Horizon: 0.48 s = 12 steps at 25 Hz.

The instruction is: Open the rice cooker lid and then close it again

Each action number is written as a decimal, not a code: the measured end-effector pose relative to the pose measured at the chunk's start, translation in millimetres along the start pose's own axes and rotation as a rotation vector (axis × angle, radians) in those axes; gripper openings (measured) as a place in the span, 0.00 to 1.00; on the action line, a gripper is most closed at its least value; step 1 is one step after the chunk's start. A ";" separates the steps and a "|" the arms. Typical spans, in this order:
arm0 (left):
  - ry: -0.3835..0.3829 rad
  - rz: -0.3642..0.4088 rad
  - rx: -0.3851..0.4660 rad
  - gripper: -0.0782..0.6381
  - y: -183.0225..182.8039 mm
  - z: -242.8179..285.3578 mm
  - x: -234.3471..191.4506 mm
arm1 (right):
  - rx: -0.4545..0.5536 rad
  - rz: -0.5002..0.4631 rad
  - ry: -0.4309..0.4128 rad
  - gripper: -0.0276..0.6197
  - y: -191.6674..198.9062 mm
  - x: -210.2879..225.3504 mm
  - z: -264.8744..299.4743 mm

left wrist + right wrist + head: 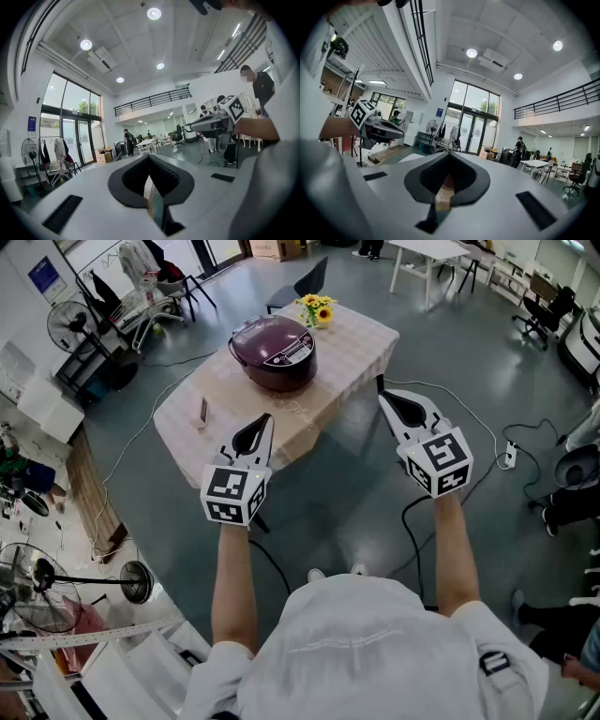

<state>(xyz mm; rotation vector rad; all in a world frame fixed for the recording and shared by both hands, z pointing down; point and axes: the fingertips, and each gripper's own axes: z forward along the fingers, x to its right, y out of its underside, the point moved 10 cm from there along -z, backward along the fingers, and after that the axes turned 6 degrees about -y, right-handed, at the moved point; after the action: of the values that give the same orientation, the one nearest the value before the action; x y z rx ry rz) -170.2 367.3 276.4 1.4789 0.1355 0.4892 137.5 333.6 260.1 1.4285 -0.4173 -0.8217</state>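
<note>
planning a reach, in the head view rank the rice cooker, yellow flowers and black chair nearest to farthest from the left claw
From the left claw, head view:
1. Rice cooker, on the table just ahead.
2. Yellow flowers, at the table's far edge, behind the cooker.
3. Black chair, on the floor beyond the table.
</note>
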 end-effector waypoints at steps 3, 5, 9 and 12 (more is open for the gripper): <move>0.000 0.003 -0.002 0.13 0.5 3.2 0.1 | 0.000 0.001 0.000 0.08 2.0 2.6 1.4; -0.002 0.001 -0.004 0.13 1.4 4.2 1.6 | -0.001 0.001 -0.002 0.08 4.0 3.5 1.3; -0.002 -0.003 -0.009 0.13 2.3 4.8 5.3 | 0.001 0.013 -0.007 0.08 7.8 5.0 -0.6; -0.003 -0.004 -0.016 0.13 2.2 5.3 7.5 | 0.005 0.022 -0.014 0.08 9.5 7.1 -1.6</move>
<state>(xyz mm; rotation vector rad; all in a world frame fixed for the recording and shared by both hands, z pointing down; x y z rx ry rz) -162.1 365.4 280.6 1.4628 0.1321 0.4838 145.7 329.1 267.5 1.4210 -0.4454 -0.8135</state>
